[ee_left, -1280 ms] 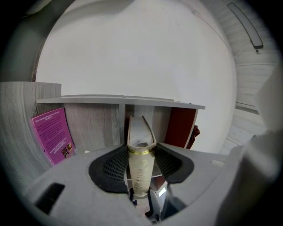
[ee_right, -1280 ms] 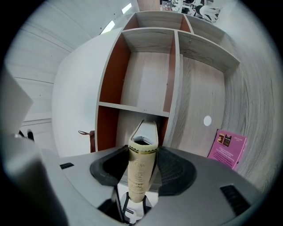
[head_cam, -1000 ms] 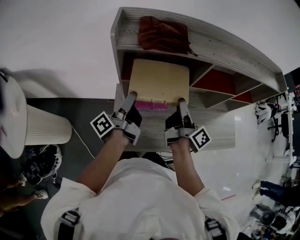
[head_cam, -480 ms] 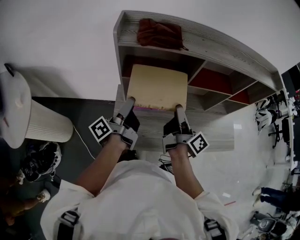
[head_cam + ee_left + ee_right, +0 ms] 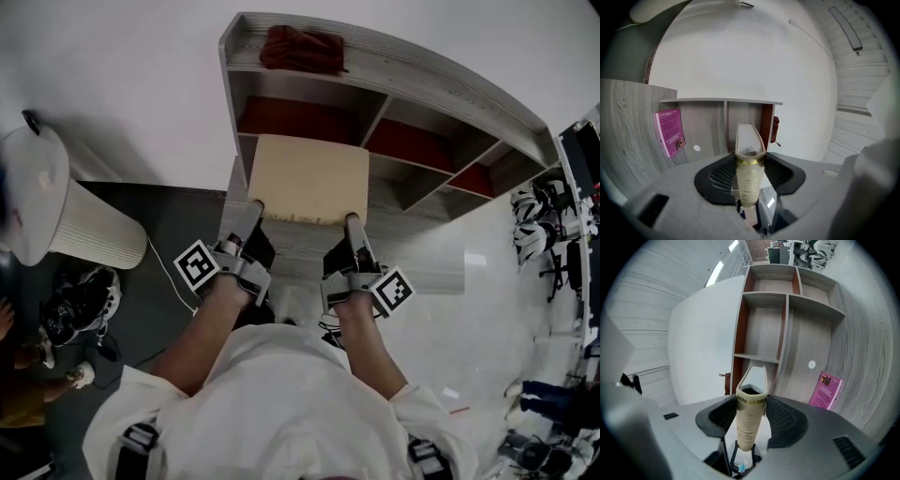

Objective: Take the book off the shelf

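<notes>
Cream book (image 5: pixel 311 180) level, gripped by spine, clear of grey shelf (image 5: pixel 417 73).

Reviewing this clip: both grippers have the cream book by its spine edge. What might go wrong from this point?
1. The left gripper and right gripper clamp the cream book only near its spine, so the unsupported far side may sag or slip from the jaws.
2. The book hangs close over the shelf, where a pink book rests; a careless swing might knock either.
</notes>
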`<state>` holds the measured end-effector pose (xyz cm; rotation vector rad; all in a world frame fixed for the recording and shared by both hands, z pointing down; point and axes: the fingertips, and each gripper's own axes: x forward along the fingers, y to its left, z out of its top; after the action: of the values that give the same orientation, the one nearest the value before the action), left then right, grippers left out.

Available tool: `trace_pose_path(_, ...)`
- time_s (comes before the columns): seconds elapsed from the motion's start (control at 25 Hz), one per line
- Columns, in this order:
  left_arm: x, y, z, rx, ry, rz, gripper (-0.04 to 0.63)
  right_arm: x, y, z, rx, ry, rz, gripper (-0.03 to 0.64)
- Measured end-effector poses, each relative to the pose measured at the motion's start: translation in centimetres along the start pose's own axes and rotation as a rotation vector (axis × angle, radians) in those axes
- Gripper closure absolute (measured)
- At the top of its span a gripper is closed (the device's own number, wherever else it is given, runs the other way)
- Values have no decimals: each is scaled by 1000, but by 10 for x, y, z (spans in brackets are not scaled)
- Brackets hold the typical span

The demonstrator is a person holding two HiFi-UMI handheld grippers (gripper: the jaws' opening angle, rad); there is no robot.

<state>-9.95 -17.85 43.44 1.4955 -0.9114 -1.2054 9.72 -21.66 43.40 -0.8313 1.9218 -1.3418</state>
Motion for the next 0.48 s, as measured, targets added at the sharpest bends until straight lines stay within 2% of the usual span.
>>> trace_pose_path(0.48, -61, -11, -47, 12, -32, 18, 400, -67, 5, -12, 9, 65, 9, 414)
